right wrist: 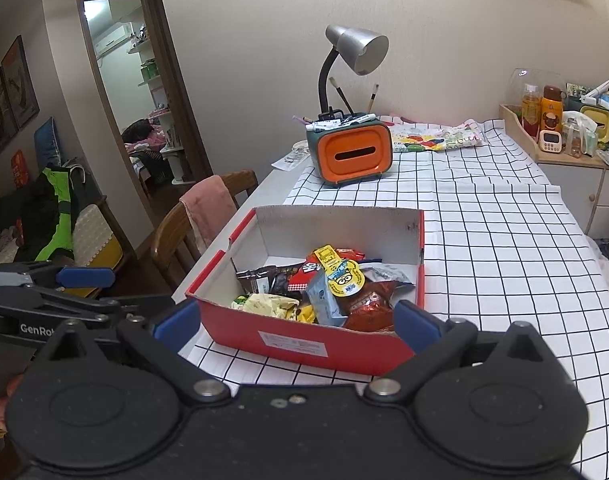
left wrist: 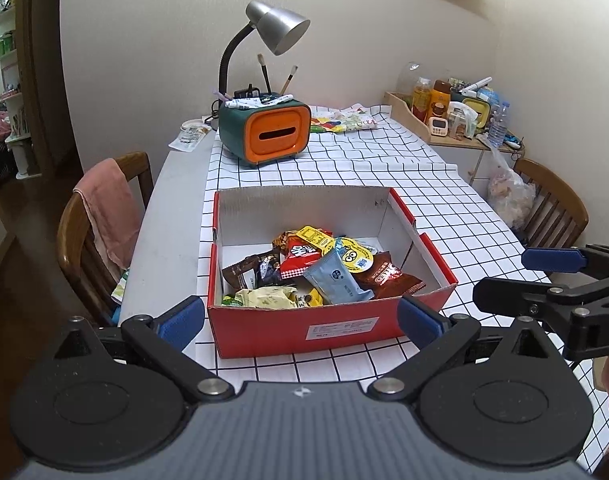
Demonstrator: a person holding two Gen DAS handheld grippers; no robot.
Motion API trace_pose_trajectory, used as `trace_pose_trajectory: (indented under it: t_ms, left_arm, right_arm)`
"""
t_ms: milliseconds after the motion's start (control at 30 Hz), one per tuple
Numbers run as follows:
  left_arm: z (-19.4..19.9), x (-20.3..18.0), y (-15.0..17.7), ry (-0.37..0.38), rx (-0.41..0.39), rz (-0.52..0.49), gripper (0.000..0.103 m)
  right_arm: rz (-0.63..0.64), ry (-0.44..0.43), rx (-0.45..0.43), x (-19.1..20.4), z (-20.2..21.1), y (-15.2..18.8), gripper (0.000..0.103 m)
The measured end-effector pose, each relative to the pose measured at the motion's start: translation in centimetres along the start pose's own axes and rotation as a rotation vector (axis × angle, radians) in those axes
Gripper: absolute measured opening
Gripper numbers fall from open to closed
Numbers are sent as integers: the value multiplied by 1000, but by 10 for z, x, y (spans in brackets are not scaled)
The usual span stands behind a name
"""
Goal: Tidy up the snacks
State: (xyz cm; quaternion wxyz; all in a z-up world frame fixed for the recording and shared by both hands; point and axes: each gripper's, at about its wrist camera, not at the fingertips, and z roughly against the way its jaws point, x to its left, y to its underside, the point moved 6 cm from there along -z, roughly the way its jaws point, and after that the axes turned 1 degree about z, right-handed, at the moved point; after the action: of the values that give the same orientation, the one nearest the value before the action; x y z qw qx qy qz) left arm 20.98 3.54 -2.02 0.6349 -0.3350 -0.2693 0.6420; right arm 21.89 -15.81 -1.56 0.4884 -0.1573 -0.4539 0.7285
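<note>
Jaws of both grippers gape empty; ahead of them, a red box [left wrist: 304,320] holds heaped bright snack packets [left wrist: 324,268].

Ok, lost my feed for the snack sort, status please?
Left gripper open, empty. Right gripper open, empty. Snacks piled in red box on checked cloth. Nothing blocking the box.

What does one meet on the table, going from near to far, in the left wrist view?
Left gripper → red box of snacks → orange tissue box → desk lamp.
</note>
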Motion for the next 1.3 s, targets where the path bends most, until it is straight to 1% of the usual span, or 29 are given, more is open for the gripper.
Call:
trace_pose_trajectory:
  t_ms: [600,1300]
  left_arm:
    - [2,2,-1,3,-1,27,103]
    - [-2,7,2,1,14,35,103]
  right_arm:
    - [-28,-1,-10,-4,2,0,103]
    - [-49,20,9,-3,-2,8,103]
